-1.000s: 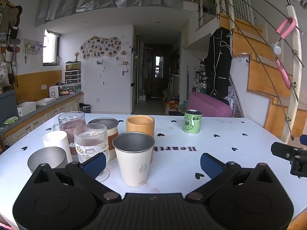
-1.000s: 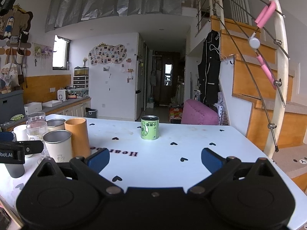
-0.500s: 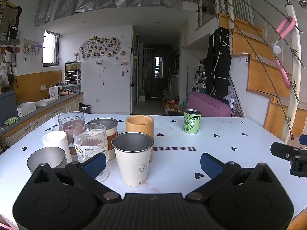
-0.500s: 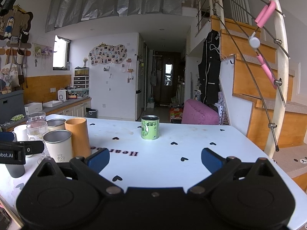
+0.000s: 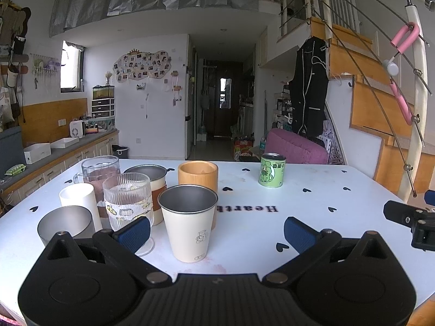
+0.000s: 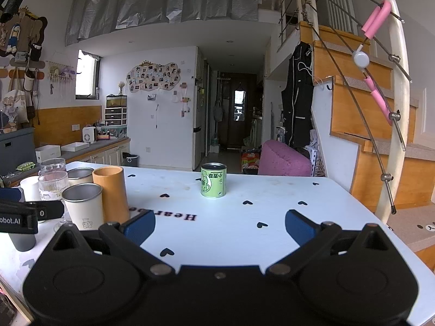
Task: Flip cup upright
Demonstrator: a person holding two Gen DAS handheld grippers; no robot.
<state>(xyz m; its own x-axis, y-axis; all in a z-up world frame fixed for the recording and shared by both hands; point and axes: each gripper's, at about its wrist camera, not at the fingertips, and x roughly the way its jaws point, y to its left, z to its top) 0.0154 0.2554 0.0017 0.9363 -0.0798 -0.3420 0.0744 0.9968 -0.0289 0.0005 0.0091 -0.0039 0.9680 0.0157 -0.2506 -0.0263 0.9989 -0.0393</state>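
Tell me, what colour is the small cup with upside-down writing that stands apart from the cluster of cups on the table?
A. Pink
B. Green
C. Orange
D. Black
B: the lone cup standing apart on the white table is green with an inverted cartoon label, while the wooden cup and the others are grouped to the left.

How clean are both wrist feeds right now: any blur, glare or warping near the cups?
Left wrist view: sharp, soft even daylight, no harsh glare on the steel-rimmed cream cup; fisheye bends the stair railing. Right wrist view: equally sharp, the small green printed can crisp; window blown out, corners vignetted.
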